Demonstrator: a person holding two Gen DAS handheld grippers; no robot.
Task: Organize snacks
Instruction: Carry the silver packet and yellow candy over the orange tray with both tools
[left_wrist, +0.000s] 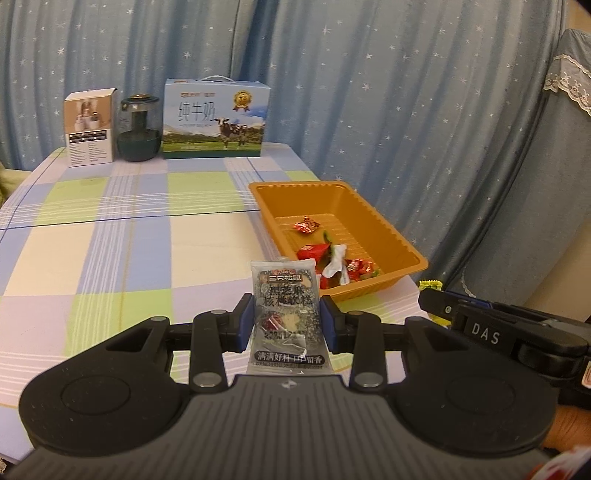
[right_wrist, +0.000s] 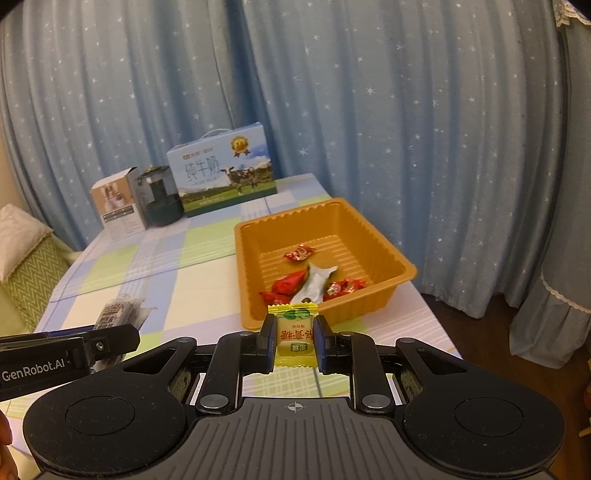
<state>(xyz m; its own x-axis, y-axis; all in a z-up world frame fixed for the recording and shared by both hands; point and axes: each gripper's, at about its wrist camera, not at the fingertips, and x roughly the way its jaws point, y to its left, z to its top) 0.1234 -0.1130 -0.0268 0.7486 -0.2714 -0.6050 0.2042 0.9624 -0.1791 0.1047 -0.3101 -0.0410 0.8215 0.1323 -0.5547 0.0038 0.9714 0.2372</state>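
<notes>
Left tool (left_wrist: 287, 320) was clamped on a grey sesame-cake packet (left_wrist: 285, 314), pads pressing both long sides, packet upright between them. Right tool (right_wrist: 294, 341) was clamped on a yellow wrapped candy (right_wrist: 293, 336), jaws nearly together on it.

Both tools sat side by side above the near part of the worktop (left_wrist: 110, 240), each visible at the edge of the other's view. Packet and candy were both off the worktop surface, just short of the orange tray's (right_wrist: 369, 306) near rim.

Tray sat at the worktop's right edge. Inside it: red wrapped candies (right_wrist: 299, 253) toward the middle and near wall, plus a white wrapper (right_wrist: 314, 282) lying among them.

Along the far edge of the worktop, left to right: small white box (left_wrist: 90, 127), dark glass jar (left_wrist: 139, 129), blue milk carton with a cow print (left_wrist: 216, 120). Jar touched or nearly touched the white box; can't tell which. Blue star-print curtain (left_wrist: 369, 92) behind everything.
</notes>
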